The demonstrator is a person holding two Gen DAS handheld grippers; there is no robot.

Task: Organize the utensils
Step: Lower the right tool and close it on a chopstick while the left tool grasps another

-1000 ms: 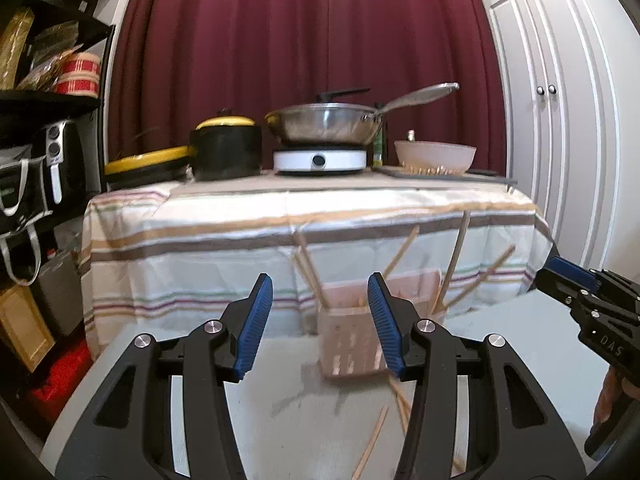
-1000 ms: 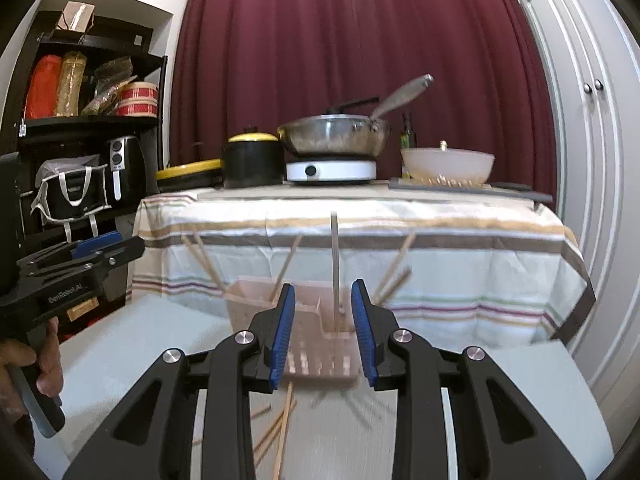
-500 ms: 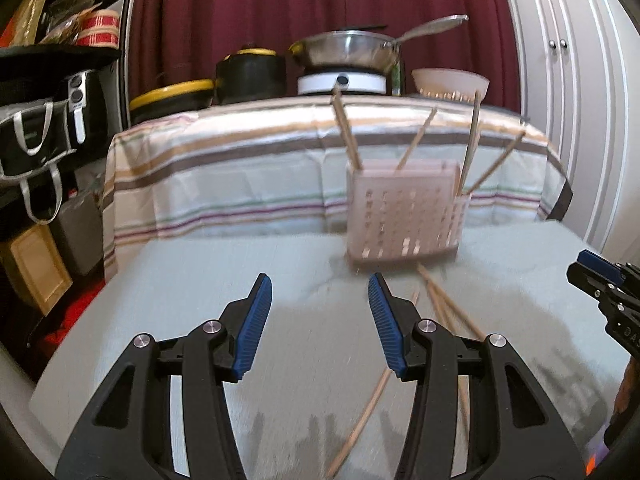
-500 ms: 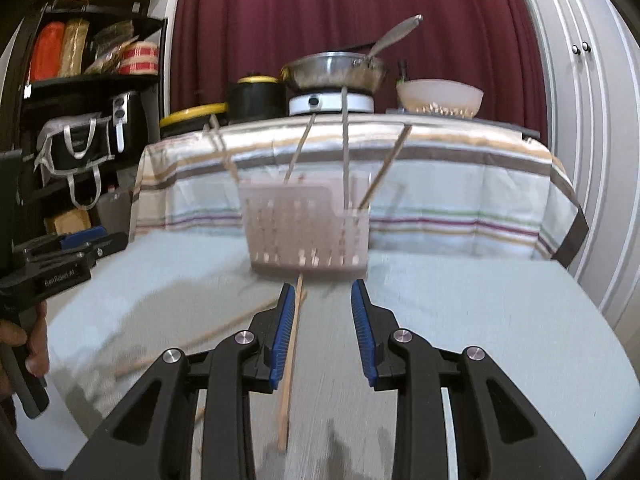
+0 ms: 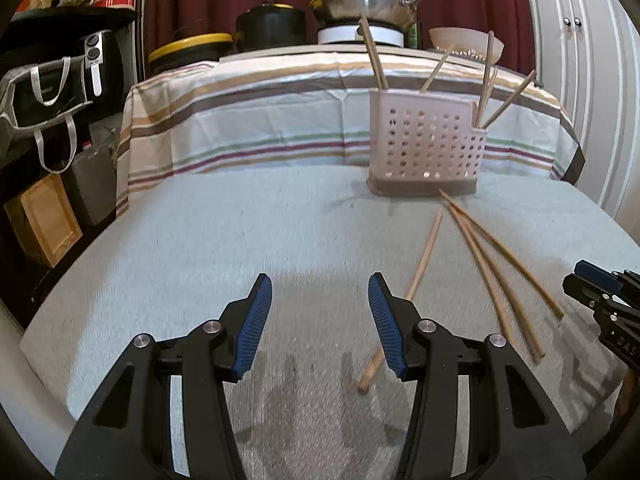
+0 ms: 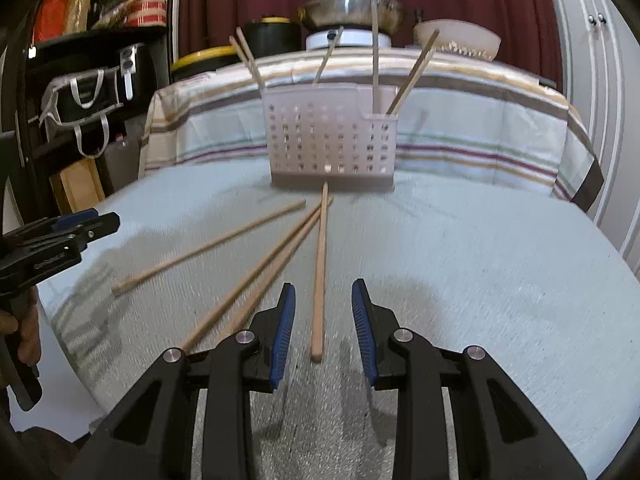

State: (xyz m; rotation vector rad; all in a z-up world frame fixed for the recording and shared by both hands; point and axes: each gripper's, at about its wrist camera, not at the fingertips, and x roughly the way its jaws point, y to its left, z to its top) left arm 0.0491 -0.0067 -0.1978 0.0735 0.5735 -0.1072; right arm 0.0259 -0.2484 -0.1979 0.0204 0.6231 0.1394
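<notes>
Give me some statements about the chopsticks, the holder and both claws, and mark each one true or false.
1. Four chopsticks lie loose on the table. True.
2. The right claw is shut on a chopstick. False: it is open, with one chopstick lying between its fingers.
3. The holder lies tipped on its side. False: it stands upright.
4. The left claw is open and holds nothing. True.
5. Chopsticks already stand in the holder. True.

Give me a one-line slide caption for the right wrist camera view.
Open right gripper straddling the near end of a loose chopstick that points toward the perforated utensil caddy.
</notes>
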